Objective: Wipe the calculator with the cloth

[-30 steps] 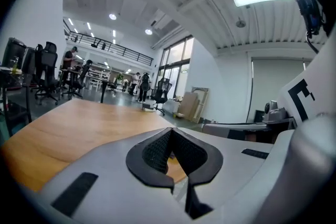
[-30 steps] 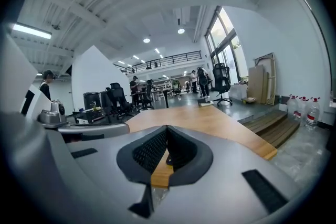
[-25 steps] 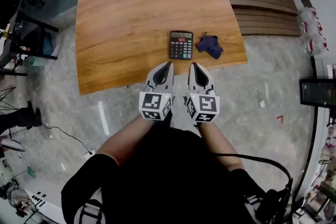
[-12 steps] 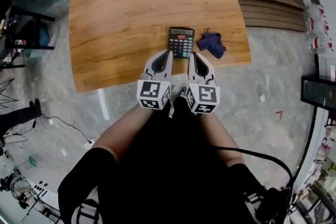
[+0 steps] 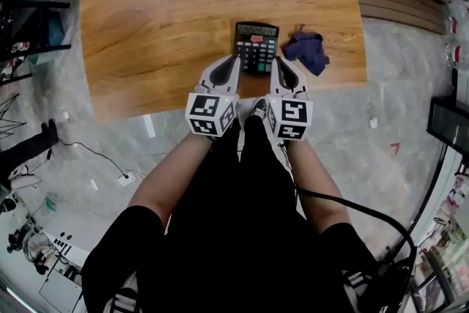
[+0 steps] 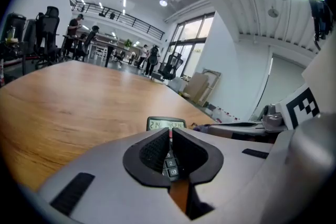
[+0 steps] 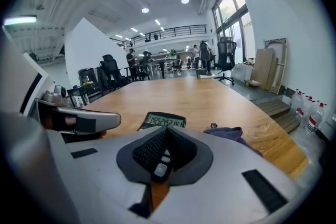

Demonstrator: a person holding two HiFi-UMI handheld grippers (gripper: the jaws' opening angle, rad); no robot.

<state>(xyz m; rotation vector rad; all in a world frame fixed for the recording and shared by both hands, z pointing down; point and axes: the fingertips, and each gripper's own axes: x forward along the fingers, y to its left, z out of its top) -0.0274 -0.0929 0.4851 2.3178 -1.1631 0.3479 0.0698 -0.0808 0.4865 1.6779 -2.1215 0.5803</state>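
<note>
You have wiped nothing so far; left gripper (image 5: 234,59) and right gripper (image 5: 278,60) are closed, empty; cloth (image 5: 308,52) lies untouched beside calculator (image 5: 256,44).

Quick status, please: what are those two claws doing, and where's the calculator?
Left gripper and right gripper both shut, empty, at near edge of table. Calculator flat just ahead. Cloth right of it, untouched. Nothing in the way.

Wooden table (image 5: 161,11) bears a black calculator (image 5: 256,46) with a crumpled blue cloth (image 5: 308,51) just beside it
</note>
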